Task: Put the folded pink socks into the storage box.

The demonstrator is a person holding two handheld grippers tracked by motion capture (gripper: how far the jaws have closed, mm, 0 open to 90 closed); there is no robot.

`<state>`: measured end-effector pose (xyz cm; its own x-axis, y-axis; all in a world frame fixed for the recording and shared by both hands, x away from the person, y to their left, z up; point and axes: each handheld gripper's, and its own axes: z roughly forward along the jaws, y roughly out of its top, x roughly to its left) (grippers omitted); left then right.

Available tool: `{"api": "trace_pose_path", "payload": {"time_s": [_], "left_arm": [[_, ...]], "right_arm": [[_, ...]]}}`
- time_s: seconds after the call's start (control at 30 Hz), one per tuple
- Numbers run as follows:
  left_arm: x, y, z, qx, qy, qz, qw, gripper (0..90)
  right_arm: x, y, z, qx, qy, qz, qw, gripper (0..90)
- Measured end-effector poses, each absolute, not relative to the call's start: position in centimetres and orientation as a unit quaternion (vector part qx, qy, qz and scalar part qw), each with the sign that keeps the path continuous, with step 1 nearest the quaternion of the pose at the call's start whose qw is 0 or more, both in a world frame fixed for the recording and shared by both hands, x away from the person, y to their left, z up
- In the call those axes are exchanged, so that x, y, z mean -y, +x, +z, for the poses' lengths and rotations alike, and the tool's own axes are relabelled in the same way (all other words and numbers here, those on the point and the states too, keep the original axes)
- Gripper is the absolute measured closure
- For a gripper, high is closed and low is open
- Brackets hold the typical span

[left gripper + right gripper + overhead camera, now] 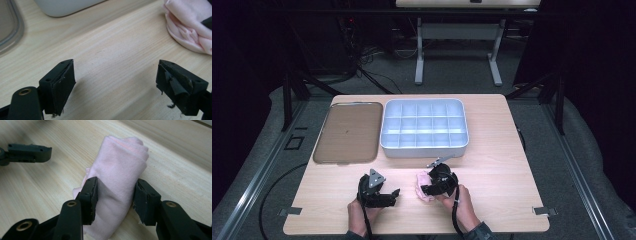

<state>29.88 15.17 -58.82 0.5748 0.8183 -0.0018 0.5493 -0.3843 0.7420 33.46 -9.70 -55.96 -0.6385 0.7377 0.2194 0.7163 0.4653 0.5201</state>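
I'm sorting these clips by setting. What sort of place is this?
Probably a lab or recording studio, not a home: a lone wooden table ringed by dark curtains, cables on the grey carpet, and a person working a pink cloth with hand-held grippers beside a compartment tray.

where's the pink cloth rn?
High view: the rolled pink cloth lies on the table's near edge, right of centre, between the right gripper's fingers, in front of the compartment tray.

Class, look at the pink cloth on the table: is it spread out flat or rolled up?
Rolled up. The pink cloth lies as a thick bundle with layered folds at its end, between the right gripper jaws on the wooden table.
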Motion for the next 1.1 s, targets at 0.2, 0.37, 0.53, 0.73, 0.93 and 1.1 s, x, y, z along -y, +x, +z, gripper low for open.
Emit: {"api": "trace_pose_path", "payload": {"time_s": [0.2, 0.37, 0.53, 0.73, 0.93, 1.1], "left_arm": [[-14.9, 29.9, -59.0, -0.413, 0.817, 0.188, 0.357, 15.6], [-14.9, 29.9, -59.1, -0.413, 0.816, 0.188, 0.359, 15.5], [-14.9, 29.9, -59.1, -0.413, 0.815, 0.187, 0.36, 15.3], [-14.9, 29.9, -59.1, -0.413, 0.815, 0.187, 0.36, 15.2], [-14.9, 29.9, -59.1, -0.414, 0.815, 0.186, 0.36, 15.0], [-14.9, 29.9, -59.1, -0.414, 0.815, 0.186, 0.36, 15.0]], "right_arm": [[9.6, 33.3, -55.9, -0.856, 0.421, 0.299, 0.013, 64.3], [9.5, 33.3, -55.8, -0.864, 0.408, 0.294, 0.022, 69.3], [9.5, 33.2, -55.8, -0.865, 0.403, 0.297, 0.024, 72.1], [9.5, 33.0, -55.8, -0.866, 0.397, 0.301, 0.034, 73.0], [10.1, 33.2, -56.1, -0.862, 0.392, 0.32, 0.022, 73.1], [10.5, 33.3, -56.3, -0.861, 0.387, 0.331, 0.016, 73.3]]}}
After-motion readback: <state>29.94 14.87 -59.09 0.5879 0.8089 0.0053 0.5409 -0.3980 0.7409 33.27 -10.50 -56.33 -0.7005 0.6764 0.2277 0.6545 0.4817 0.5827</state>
